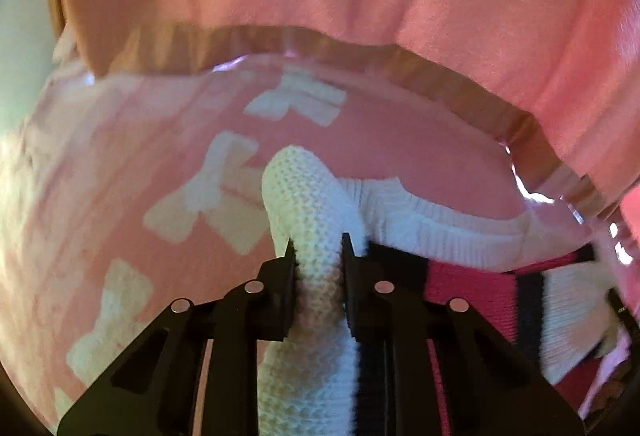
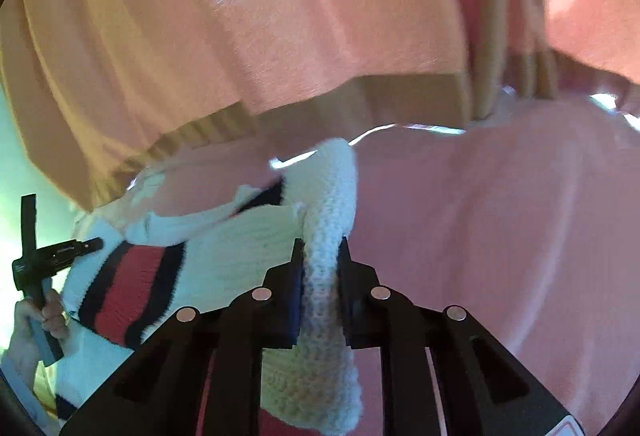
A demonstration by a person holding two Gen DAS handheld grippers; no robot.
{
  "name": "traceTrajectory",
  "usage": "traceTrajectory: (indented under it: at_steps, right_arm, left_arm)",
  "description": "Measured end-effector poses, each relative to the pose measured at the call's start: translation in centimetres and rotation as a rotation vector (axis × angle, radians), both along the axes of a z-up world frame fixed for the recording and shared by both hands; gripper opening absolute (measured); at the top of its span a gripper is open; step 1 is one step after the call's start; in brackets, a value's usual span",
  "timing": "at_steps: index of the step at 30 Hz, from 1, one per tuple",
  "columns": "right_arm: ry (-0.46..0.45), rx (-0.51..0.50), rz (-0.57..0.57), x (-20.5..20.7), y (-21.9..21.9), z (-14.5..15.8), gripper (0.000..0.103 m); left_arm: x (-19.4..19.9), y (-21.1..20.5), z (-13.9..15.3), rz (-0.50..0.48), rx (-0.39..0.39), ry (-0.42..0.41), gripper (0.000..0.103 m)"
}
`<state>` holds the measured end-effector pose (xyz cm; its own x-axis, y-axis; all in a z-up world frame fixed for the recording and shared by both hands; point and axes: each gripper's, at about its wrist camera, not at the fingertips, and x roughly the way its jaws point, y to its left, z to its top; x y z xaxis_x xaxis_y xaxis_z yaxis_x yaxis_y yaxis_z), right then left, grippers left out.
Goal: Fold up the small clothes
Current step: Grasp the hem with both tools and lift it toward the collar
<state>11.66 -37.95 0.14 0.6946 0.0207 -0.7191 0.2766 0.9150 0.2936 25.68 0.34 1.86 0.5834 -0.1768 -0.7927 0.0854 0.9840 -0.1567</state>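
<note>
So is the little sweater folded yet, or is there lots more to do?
Not folded yet. Both claws have grabbed it: the left claw and the right claw each pinch a white knit part of the small sweater. It hangs loose between them above the pink bow-print cloth, and its red and dark stripe shows. No neat fold is visible. All the folding is still left.

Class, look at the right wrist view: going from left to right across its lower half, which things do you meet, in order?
Person's hand holding the left gripper → white sweater with its red and navy stripe → right gripper clamped on a white knit fold → pink cloth.
</note>
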Motion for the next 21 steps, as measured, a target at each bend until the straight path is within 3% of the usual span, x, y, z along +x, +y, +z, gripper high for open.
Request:
traceTrajectory:
  at_steps: [3, 4, 9, 12, 14, 15, 17, 21]
  right_arm:
    - [0.139, 0.023, -0.005, 0.8, -1.1, -3.5, 0.015]
    - [0.162, 0.037, -0.006, 0.8, -1.0, -4.3, 0.016]
    - [0.143, -0.019, -0.015, -0.7, -0.4, -0.9, 0.024]
    - [0.097, -0.021, -0.006, -4.2, 0.3, 2.4, 0.028]
    - [0.056, -0.057, 0.015, -6.9, 1.5, 4.3, 0.039]
    - [0.035, -0.093, 0.015, -8.8, 2.3, 5.1, 0.050]
    - [0.016, -0.146, 0.018, -12.7, 3.8, 5.7, 0.053]
    - [0.038, -0.148, -0.004, -20.7, 7.0, 4.8, 0.055]
  left_arm:
    - [1.1, 0.0, -2.7, 0.035, 0.030, 0.081, 0.019]
    - [1.0, 0.1, -2.8, 0.045, 0.042, 0.060, 0.020]
    - [-0.4, 0.0, -0.3, 0.041, 0.044, 0.050, 0.025]
    - [-3.4, 0.2, 2.0, 0.016, 0.011, 0.010, 0.027]
    - [-6.3, 0.2, 3.2, -0.020, -0.003, 0.004, 0.028]
    - [-7.8, 0.2, 3.5, -0.038, -0.012, 0.010, 0.029]
    - [-11.6, 0.5, 4.0, -0.052, -0.026, -0.004, 0.046]
    - [-19.9, 1.3, 2.7, -0.064, -0.008, 0.005, 0.063]
